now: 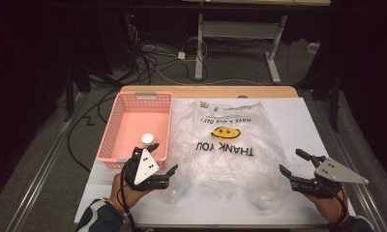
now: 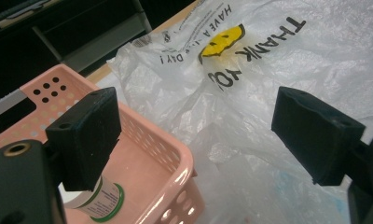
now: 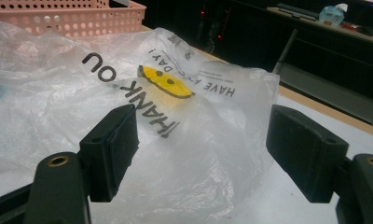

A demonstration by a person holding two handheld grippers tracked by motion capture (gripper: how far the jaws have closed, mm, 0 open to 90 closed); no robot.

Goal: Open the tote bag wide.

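Hovering at near left: left gripper [image 1: 163, 158], jaws spread wide with nothing pinched, sitting over the near right corner of the pink basket [image 1: 119, 123] and pointing toward the bag's left edge.
Holding it: left hand [image 1: 128, 186], coming in from the near edge in a dark sleeve with an orange band at the wrist.
Hovering at near right: right gripper [image 1: 289, 162], jaws likewise spread and gripping nothing, facing the bag's right edge and not touching it, grey three-cornered plate on top.
Holding it: right hand [image 1: 333, 203], entering at the near right corner.
Lying between the two grippers: clear plastic bag [image 1: 230, 150], crumpled flat on the white sheet [image 1: 303, 121], printed with THANK YOU, a yellow smiley [image 1: 224, 132] and HAVE A NICE DAY, lettering facing the far side.
Showing through the bag's near end: something pale blue at near left and a whitish lump at near right, both too blurred to identify.
Standing in the basket's near right corner: small white bottle [image 2: 98, 198] with a green-edged label, just under the left gripper's left jaw in the left gripper view.
Sitting left of the bag: pink basket, perforated walls, its right rim just beside the bag.
Running beyond the table [image 1: 206, 91]: cables [image 1: 153, 63] on the floor and the legs of a desk frame [image 1: 240, 34].
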